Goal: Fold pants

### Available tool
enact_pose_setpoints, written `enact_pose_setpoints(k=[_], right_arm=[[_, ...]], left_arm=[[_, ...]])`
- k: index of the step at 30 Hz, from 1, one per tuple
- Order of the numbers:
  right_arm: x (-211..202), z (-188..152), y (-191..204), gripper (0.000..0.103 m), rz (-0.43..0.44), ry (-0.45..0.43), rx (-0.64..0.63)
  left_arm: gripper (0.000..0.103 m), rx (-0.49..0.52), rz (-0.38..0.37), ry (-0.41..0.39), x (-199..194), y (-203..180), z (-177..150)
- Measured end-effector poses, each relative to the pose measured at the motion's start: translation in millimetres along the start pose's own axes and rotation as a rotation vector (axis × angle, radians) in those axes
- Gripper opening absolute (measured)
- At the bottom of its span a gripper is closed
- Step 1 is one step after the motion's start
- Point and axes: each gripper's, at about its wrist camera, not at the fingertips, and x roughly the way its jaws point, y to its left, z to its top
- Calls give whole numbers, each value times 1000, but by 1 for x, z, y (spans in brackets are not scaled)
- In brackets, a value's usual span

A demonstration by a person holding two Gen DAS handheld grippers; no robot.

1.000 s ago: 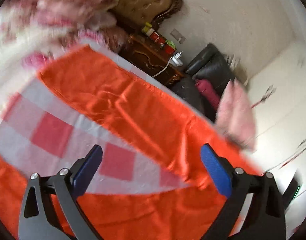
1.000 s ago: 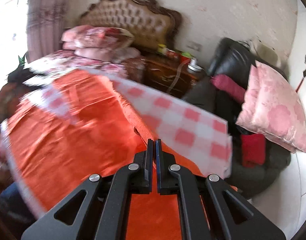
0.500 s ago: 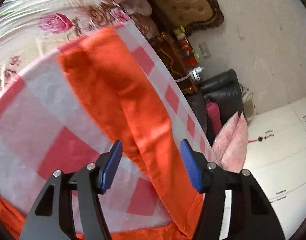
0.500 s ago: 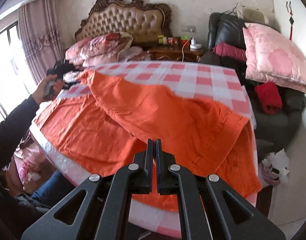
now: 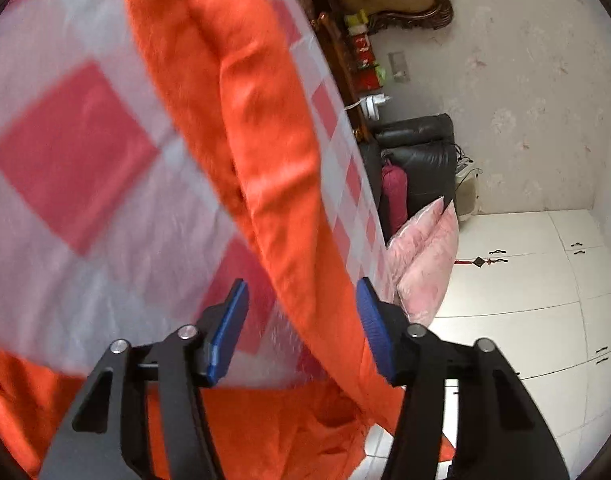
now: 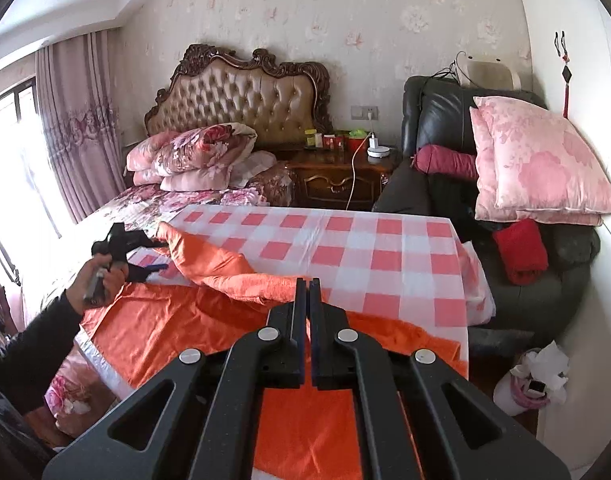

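Here, orange pants (image 5: 265, 152) spread over a red-and-white checked cloth (image 5: 65, 152), one leg folded into a soft raised ridge running ahead of and between the jaws of the left gripper (image 5: 301, 328); jaws just been closing, half-spread, fabric between the blue ribbed pads (image 5: 229, 328) but not yet pinched. Right gripper (image 6: 305, 332) clenched on nothing, held above the near part of the pants, ridge just ahead of its tips, checked cloth beyond. Likely handling: light, limp, slightly glossy woven fabric, creasing readily, sagging wherever unsupported, probably sliding easily over the smooth cloth beneath. Best taken at the doubled edge of the ridge, pinching both layers together so the lower one is not left behind; a matching pinch farther along the same leg advisable to keep the fold line straight. Ribbed pads suited to thin cloth; shallow bite liable to slip off the hem
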Motion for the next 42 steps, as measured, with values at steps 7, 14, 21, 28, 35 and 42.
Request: enact_pose_setpoints(k=[7, 14, 21, 28, 35, 42], right_arm=[[0, 6, -2, 1, 13, -5, 8], [5, -24, -3, 1, -47, 49, -53], [15, -109, -31, 1, -118, 153, 44], [26, -167, -47, 1, -119, 211, 205], [9, -191, -70, 12, -172, 163, 449], [-22, -215, -103, 14, -161, 112, 700]], left_arm=[[31, -5, 20, 40, 31, -10, -8], [2, 145, 91, -120, -32, -41, -26], [2, 310, 150, -265, -135, -9, -179], [33, 214, 114, -295, -148, 56, -212], [36, 80, 62, -463, -223, 84, -169], [42, 11, -1, -318, -210, 95, -150]])
